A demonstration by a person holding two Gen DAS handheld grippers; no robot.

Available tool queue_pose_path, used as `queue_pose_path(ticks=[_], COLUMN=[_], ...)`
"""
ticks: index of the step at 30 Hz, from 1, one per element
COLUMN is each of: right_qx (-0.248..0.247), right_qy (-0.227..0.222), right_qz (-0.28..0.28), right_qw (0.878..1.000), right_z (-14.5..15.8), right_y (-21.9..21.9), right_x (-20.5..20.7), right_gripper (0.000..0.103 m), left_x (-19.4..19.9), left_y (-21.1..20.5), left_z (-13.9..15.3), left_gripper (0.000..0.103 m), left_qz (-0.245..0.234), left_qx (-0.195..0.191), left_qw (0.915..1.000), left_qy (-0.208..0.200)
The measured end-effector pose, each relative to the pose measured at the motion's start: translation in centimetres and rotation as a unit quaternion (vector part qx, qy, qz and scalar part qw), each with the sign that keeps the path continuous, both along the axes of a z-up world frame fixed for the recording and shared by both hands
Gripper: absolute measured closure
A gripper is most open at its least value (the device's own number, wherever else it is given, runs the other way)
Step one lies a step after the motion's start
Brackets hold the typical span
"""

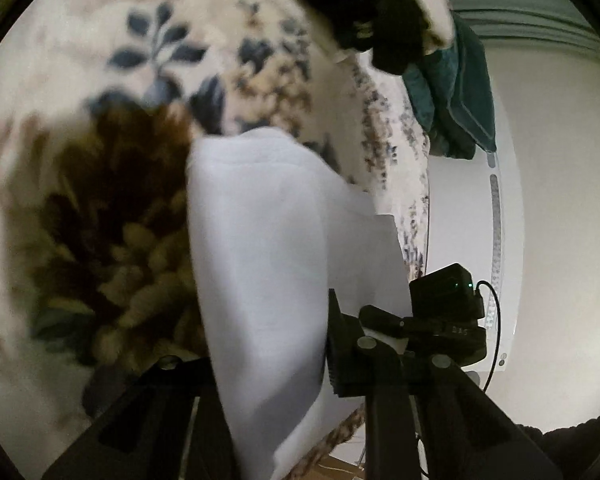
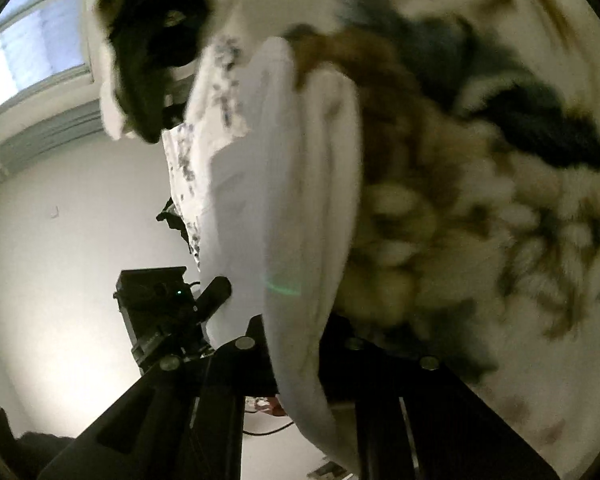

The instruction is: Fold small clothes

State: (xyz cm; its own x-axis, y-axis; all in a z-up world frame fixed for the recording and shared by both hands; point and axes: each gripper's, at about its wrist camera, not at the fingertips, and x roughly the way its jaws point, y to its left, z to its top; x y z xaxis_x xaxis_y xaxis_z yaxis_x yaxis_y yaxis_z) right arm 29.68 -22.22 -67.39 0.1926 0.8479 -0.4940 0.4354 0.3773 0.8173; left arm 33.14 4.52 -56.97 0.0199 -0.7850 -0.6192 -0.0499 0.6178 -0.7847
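Note:
A small white garment [image 1: 260, 248] hangs between my two grippers above a flower-patterned blanket [image 1: 100, 184]. My left gripper [image 1: 276, 392] is shut on one edge of the white cloth, which runs down between its fingers. In the right wrist view the same white garment [image 2: 292, 184] passes between the fingers of my right gripper [image 2: 296, 364], which is shut on it. The right gripper's body also shows in the left wrist view [image 1: 444, 312], close beside the cloth, and the left gripper's body shows in the right wrist view [image 2: 160, 304]. Both views are blurred.
The blanket [image 2: 480, 200] covers the surface behind the cloth. A dark green cloth [image 1: 456, 92] lies at the blanket's far edge. A black and white soft object [image 2: 152, 40] sits near it. A white wall [image 1: 560, 220] and a window [image 2: 28, 48] lie beyond.

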Motion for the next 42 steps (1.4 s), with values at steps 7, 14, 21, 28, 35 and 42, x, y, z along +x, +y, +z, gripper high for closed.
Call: queue_pose_path(ticks=[7, 14, 21, 28, 35, 42], right_qx=[-0.008, -0.026, -0.058, -0.179, -0.417, -0.546], right_qy=[-0.045, -0.122, -0.139, -0.08, -0.097, -0.092], right_qz=[-0.001, 0.002, 0.014, 0.061, 0.108, 0.115], right_qw=[0.999, 0.992, 0.989, 0.979, 0.897, 0.825], right_z=[10.2, 19.1, 20.2, 17.8, 22.7, 27.0], right_y=[-0.5, -0.9, -0.1, 1.7, 3.0, 3.6], right_x=[4.6, 18.2, 33.1, 39.4, 35.9, 29.6], right_gripper=[0.09, 0.09, 0.091, 0.077, 0.011, 0.0], left_x=[5.0, 17.2, 30.2, 33.5, 30.1, 25.6], left_y=[0.6, 0.8, 1.0, 0.2, 0.5, -0.7], left_z=[10.5, 18.1, 18.4, 14.1, 17.4, 20.7], left_gripper=[0.088, 0.088, 0.085, 0.066, 0.0, 0.0], left_qz=[-0.001, 0.036, 0.054, 0.001, 0.047, 0.061], left_qx=[0.018, 0.04, 0.095, 0.283, 0.372, 0.414], left_qw=[0.9978, 0.9893, 0.9794, 0.9474, 0.901, 0.8797], left_qy=[-0.063, -0.135, -0.17, -0.149, -0.218, -0.225])
